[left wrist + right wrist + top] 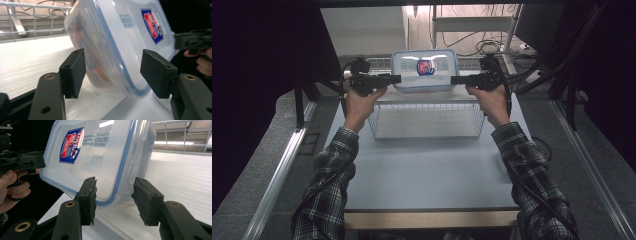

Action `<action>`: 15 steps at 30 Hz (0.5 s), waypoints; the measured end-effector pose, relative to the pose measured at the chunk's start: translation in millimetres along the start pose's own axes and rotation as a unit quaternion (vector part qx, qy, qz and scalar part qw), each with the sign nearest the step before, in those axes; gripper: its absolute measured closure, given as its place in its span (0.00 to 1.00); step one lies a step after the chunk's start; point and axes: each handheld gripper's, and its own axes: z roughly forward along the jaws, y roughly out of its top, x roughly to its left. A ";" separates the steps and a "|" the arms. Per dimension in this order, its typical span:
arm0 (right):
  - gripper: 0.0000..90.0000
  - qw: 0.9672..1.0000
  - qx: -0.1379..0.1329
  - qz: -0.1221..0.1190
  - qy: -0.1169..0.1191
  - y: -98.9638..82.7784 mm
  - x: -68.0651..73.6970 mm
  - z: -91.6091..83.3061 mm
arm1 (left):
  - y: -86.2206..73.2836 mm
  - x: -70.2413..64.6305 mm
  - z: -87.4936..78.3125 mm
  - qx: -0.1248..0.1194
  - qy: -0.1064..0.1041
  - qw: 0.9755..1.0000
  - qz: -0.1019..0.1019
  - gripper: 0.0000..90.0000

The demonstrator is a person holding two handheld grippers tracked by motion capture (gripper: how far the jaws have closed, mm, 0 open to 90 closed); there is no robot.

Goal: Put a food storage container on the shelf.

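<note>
A clear plastic food container (437, 75) with a blue-sealed lid and a red and blue label stands tilted on its long edge, lid toward me, on the white floor at the back of a wire basket (427, 131). My left gripper (397, 78) reaches its left end. In the left gripper view its jaws straddle the container's (125, 30) lower corner, and the far pad (157, 72) stands clear of the lid. My right gripper (454, 79) is at the right end. There its pads (87, 200) flank the container's (105, 152) corner with a narrow gap on the body side.
The basket's wire back wall (35, 17) rises behind the container. The pale table (427, 170) stretches toward me in front of the basket. Cables and a metal rack (492, 30) lie beyond the table. Dark curtains hang on both sides.
</note>
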 end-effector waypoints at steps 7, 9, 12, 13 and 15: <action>0.64 0.999 -0.025 -0.015 -0.032 4.8 4.3 0.4 | 1.1 8.3 6.9 -0.011 -0.029 0.999 -0.035 0.46; 0.66 0.999 -0.029 -0.019 -0.033 5.6 4.9 0.9 | 0.7 9.7 6.9 -0.013 -0.033 0.999 -0.040 0.47; 0.69 0.999 -0.027 -0.025 -0.037 6.2 6.3 0.0 | 0.5 6.6 5.7 -0.012 -0.025 0.999 -0.034 0.46; 0.69 0.999 -0.027 -0.025 -0.037 6.2 6.3 0.0 | 0.5 6.6 5.7 -0.012 -0.025 0.999 -0.034 0.46; 0.70 0.999 -0.028 -0.027 -0.038 6.0 6.3 -0.6 | 1.4 2.1 4.9 -0.012 -0.008 1.000 -0.017 0.46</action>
